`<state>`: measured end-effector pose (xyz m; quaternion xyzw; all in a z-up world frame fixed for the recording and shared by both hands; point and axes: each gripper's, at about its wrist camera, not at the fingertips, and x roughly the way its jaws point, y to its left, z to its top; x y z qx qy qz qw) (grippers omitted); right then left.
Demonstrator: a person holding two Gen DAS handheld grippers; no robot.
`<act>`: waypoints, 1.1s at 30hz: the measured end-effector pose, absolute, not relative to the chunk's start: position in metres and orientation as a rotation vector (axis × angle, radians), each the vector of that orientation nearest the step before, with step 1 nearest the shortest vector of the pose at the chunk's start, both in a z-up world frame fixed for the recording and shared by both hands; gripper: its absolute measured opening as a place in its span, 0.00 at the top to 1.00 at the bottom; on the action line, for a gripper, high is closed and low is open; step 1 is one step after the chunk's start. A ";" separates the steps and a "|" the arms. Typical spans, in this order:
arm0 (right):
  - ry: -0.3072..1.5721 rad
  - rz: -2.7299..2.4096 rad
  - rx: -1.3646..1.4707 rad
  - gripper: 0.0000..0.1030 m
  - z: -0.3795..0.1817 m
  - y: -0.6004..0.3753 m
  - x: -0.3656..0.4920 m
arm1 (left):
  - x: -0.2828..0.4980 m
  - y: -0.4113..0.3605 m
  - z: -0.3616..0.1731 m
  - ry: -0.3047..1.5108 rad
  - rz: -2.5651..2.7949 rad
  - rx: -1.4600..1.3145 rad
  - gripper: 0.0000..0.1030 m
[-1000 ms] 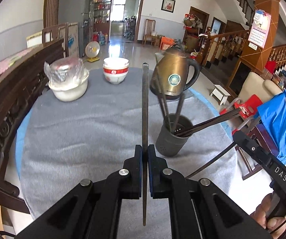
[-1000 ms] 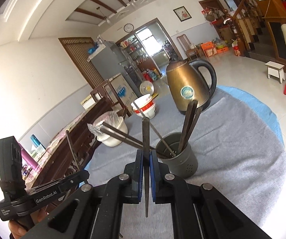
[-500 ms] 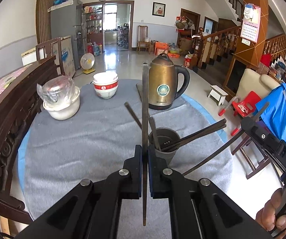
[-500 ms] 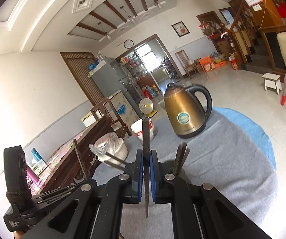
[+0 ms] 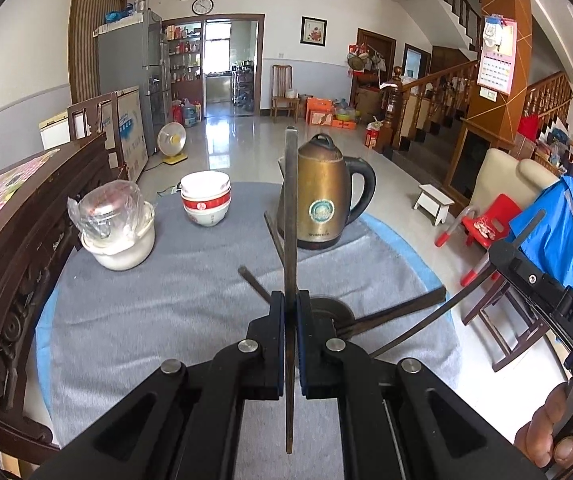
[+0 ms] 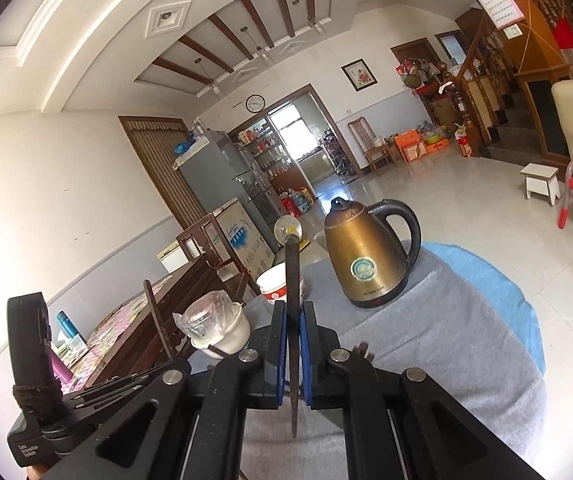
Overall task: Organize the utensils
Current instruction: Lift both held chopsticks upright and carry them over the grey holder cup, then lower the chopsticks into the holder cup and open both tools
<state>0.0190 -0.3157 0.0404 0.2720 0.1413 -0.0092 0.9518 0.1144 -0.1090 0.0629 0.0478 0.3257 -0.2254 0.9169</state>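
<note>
Dark chopsticks: one clamped upright in the left gripper, one in the right gripper; several more lean from the holder just beyond the left fingers.

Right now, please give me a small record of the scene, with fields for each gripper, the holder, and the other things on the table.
left gripper: shut on a dark chopstick, held upright between the pads
right gripper: shut on a second dark chopstick
utensil holder: dark cup, partly hidden behind the left gripper, several chopsticks leaning out of it
table cover: grey cloth
kettle: bronze, black handle, upright, behind the holder
bowls: white and red, stacked
white pot: plastic-wrapped thing on top
</note>
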 end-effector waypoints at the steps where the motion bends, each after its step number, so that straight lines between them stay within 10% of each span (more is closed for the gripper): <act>1: 0.285 -0.022 0.550 0.93 0.041 -0.317 0.020 | 0.118 -0.109 0.066 0.666 -0.467 0.093 0.95; 16: 0.241 -0.136 0.477 0.93 0.050 -0.325 0.056 | 0.162 -0.129 0.107 0.516 -0.521 -0.036 0.95; 33: 0.344 -0.141 0.480 0.94 0.020 -0.324 0.063 | 0.191 -0.178 0.030 0.550 -0.427 -0.001 0.95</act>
